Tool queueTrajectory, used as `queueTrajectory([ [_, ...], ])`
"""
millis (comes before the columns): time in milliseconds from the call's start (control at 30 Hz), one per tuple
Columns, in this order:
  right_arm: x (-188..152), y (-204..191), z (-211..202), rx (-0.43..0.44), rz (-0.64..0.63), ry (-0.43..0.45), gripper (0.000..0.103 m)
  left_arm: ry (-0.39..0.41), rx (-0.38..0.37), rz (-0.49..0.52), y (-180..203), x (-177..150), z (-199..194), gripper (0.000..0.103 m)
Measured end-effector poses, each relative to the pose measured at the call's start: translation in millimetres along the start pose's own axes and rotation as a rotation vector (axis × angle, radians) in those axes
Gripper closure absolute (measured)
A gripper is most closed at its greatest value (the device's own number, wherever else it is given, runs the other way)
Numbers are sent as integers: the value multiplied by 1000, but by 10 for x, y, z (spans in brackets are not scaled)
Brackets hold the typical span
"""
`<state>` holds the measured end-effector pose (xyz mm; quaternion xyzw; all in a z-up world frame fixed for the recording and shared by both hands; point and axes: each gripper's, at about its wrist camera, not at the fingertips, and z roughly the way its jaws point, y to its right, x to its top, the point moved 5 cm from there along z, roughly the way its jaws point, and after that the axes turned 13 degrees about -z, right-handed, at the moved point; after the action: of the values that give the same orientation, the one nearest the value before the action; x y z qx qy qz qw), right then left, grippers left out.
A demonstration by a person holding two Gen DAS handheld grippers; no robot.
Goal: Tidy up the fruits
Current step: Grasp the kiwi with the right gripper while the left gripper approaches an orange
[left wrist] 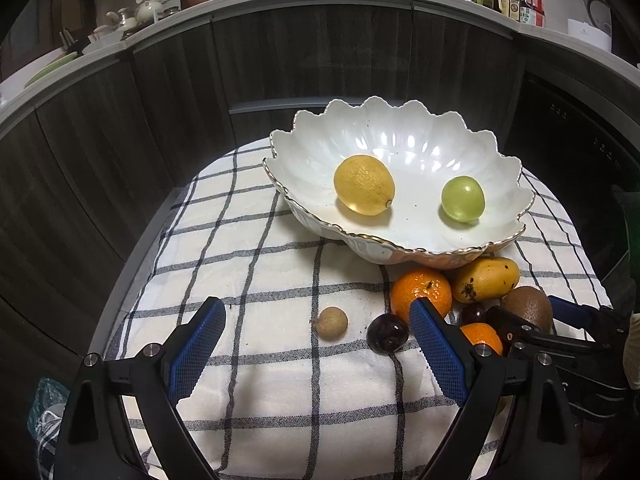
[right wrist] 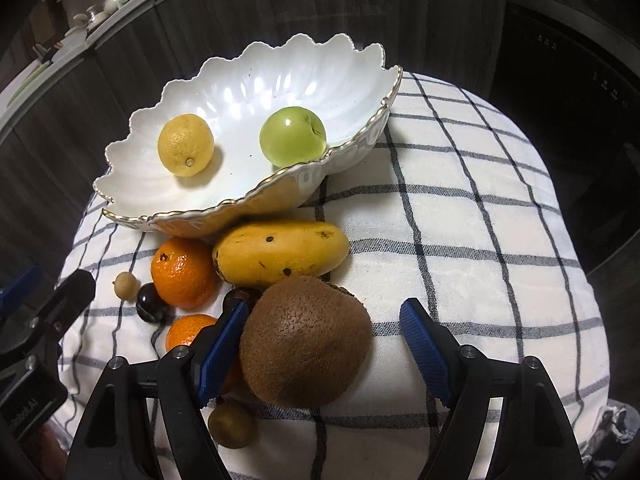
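Brown kiwi [right wrist: 306,342] between open right jaws

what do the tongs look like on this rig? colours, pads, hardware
Both alike. Left tongs: black angular plastic arms, silver round screw heads at the joints, blue fingers with a fine mesh texture and toothed edges. Right tongs: same build. No cables or sleeves visible.

White bowl [right wrist: 168,92]; yellow lemon [right wrist: 185,145]; brown kiwi [right wrist: 305,340]; black-checked white cloth [right wrist: 460,208].
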<state>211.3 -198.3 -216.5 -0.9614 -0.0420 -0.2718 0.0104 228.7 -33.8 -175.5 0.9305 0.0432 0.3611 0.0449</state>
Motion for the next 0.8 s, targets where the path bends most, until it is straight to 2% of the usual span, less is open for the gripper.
queueTrajectory([
  [100,-10,1,-1,13,-2,2,26,1,2,5,8,-11,-1,9],
  [167,-7,-18,-3,36,-5,8,33,-1,0,8,18,-17,-2,9],
  [200,7,-42,-5,51,-13,11,41,-1,-2,8,20,-20,-5,9],
  [567,-11,-23,-176,31,-13,41,42,11,-20,12,62,-13,-85,9],
  [800,-24,192,-439,-58,-9,72,42,4,-75,33,269,-75,-144,9],
])
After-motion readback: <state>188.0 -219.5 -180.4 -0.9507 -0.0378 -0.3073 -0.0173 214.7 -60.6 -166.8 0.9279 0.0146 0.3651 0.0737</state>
